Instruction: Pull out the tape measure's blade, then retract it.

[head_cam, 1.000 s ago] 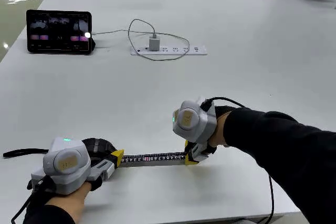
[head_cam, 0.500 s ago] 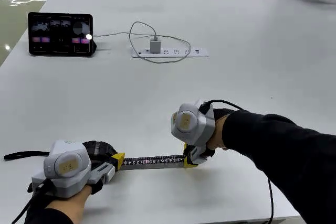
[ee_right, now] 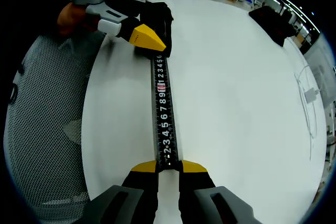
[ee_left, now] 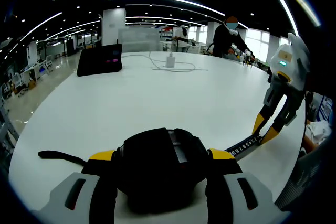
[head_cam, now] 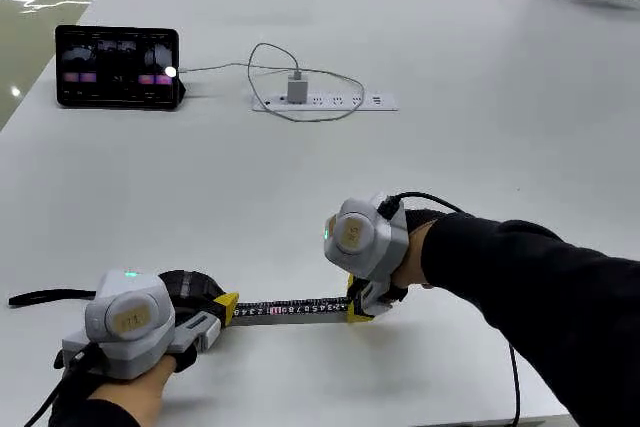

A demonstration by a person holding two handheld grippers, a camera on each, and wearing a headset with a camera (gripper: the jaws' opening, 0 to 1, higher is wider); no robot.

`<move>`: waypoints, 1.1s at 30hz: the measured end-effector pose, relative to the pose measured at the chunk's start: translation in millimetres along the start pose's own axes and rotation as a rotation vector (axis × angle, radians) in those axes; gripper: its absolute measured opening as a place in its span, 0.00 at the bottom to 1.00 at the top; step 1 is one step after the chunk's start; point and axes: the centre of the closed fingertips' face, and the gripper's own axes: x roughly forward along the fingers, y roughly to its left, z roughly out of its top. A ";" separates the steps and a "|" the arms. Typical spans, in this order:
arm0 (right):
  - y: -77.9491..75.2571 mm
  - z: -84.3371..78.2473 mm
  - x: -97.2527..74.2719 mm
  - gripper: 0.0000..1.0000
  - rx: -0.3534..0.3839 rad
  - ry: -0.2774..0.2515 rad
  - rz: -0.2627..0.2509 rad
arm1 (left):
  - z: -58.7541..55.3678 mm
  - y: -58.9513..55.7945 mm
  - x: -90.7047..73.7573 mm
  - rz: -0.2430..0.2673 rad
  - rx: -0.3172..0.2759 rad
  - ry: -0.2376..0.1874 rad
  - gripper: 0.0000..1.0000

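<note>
The tape measure's black case (head_cam: 188,285) lies on the white table (head_cam: 450,127) at the near left, and my left gripper (head_cam: 207,299) is shut on it. In the left gripper view the case (ee_left: 157,163) sits between the yellow-tipped jaws of the left gripper (ee_left: 160,156). The numbered blade (head_cam: 290,305) runs rightwards out of the case, flat on the table. My right gripper (head_cam: 360,309) is shut on its free end. The right gripper view shows the blade (ee_right: 164,114) leading from the right gripper (ee_right: 169,167) up to the case (ee_right: 157,17).
A dark tablet (head_cam: 118,67) stands at the far left. Beside it lies a white power strip (head_cam: 335,100) with a charger (head_cam: 297,89) and looped cable. The case's black strap (head_cam: 45,297) trails left. The table's near edge is close under both hands.
The right gripper has crept slightly left towards the case, so the exposed blade looks a little shorter. Both grips are unchanged.
</note>
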 end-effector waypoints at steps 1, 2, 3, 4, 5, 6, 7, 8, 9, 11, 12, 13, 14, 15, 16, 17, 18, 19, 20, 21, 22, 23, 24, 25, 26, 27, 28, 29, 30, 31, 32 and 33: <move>0.1 0.3 0.1 0.10 -0.001 0.000 0.000 | 0.0 0.0 0.0 0.000 0.000 0.000 0.64; -0.1 0.5 0.5 0.10 -0.001 -0.001 0.000 | -0.1 0.0 0.0 0.000 0.000 0.000 0.64; -0.3 0.6 0.8 0.10 0.000 -0.001 0.000 | -0.1 0.0 0.0 0.000 0.000 0.000 0.64; -0.2 1.0 0.7 0.10 0.000 -0.003 0.000 | -0.1 0.0 0.0 0.000 0.000 0.000 0.64; -0.1 1.4 0.5 0.10 0.000 -0.004 0.001 | -0.1 0.0 0.0 0.000 0.000 0.000 0.64; 0.1 1.9 0.3 0.10 0.002 -0.005 0.002 | -0.1 0.0 0.0 0.000 0.000 0.000 0.64; 0.2 2.5 0.2 0.10 0.003 -0.008 0.002 | -0.1 -0.1 -0.1 0.000 0.000 0.000 0.64; 0.0 2.7 0.6 0.10 0.004 -0.009 0.003 | -0.1 -0.1 -0.1 0.000 0.000 0.000 0.64; 0.1 3.0 0.7 0.10 0.004 -0.009 0.003 | -0.1 -0.1 -0.1 0.000 0.000 0.000 0.64; 0.2 3.6 1.0 0.10 0.003 -0.009 0.003 | -0.2 -0.1 -0.2 0.000 0.000 0.000 0.64; 0.2 3.8 1.1 0.10 0.004 -0.010 0.003 | -0.2 -0.1 -0.2 0.000 0.000 0.000 0.64; 0.2 3.9 1.2 0.10 0.007 -0.010 0.003 | -0.2 -0.2 -0.3 0.000 0.000 0.000 0.64; 0.0 4.2 1.4 0.10 0.008 -0.013 0.004 | -0.2 -0.3 -0.3 0.000 0.000 0.000 0.64; -0.2 4.5 1.5 0.10 0.011 -0.015 0.004 | -0.2 -0.3 -0.3 0.000 0.000 0.000 0.64; 0.1 4.8 1.4 0.10 0.011 -0.015 0.004 | -0.2 -0.2 -0.3 0.000 0.000 0.000 0.64; 0.3 5.0 1.3 0.10 0.010 -0.016 0.004 | -0.2 -0.3 -0.3 0.000 0.000 0.000 0.64; 0.2 5.2 1.4 0.10 0.008 -0.016 0.003 | -0.2 -0.3 -0.3 0.000 0.000 0.000 0.64; 0.2 5.5 1.4 0.10 0.007 -0.017 0.002 | -0.2 -0.3 -0.3 0.000 0.000 0.000 0.64; 0.3 5.9 1.5 0.10 0.005 -0.017 0.002 | -0.2 -0.3 -0.3 0.000 0.000 0.001 0.64; 0.4 6.0 1.5 0.10 0.004 -0.017 0.001 | -0.2 -0.2 -0.3 0.000 0.000 0.001 0.64; 0.3 6.0 1.8 0.10 0.000 -0.017 0.001 | -0.2 -0.2 -0.2 0.000 0.000 0.001 0.64; 0.3 6.2 1.9 0.10 -0.008 -0.018 0.002 | -0.2 -0.2 -0.2 0.000 0.000 0.001 0.64; 0.2 6.5 2.1 0.10 -0.008 -0.020 0.003 | -0.2 -0.2 -0.2 0.000 0.000 0.000 0.64; 0.1 6.9 2.3 0.10 -0.007 -0.024 0.005 | -0.2 -0.3 -0.3 0.000 0.000 0.001 0.64; -0.1 6.8 2.2 0.10 -0.006 -0.024 0.006 | -0.2 -0.3 -0.3 0.000 0.000 0.000 0.64; -0.1 6.9 2.2 0.10 -0.008 -0.025 0.007 | -0.2 -0.3 -0.3 -0.001 0.000 0.001 0.64; 0.0 7.1 2.4 0.10 -0.010 -0.027 0.008 | -0.2 -0.3 -0.3 -0.001 0.000 0.001 0.64; 0.0 7.3 2.5 0.10 -0.010 -0.028 0.008 | -0.2 -0.4 -0.4 -0.001 -0.001 0.000 0.64; 0.3 7.4 2.3 0.10 -0.012 -0.026 0.008 | -0.2 -0.4 -0.4 -0.001 -0.001 0.000 0.64; 0.6 7.8 2.2 0.10 -0.015 -0.026 0.007 | -0.2 -0.5 -0.5 0.000 -0.001 0.001 0.64; 0.8 8.0 2.2 0.10 -0.016 -0.025 0.007 | -0.2 -0.6 -0.5 0.000 0.000 0.000 0.64; 1.0 8.3 2.2 0.10 -0.019 -0.024 0.007 | -0.3 -0.6 -0.5 0.000 0.000 0.001 0.64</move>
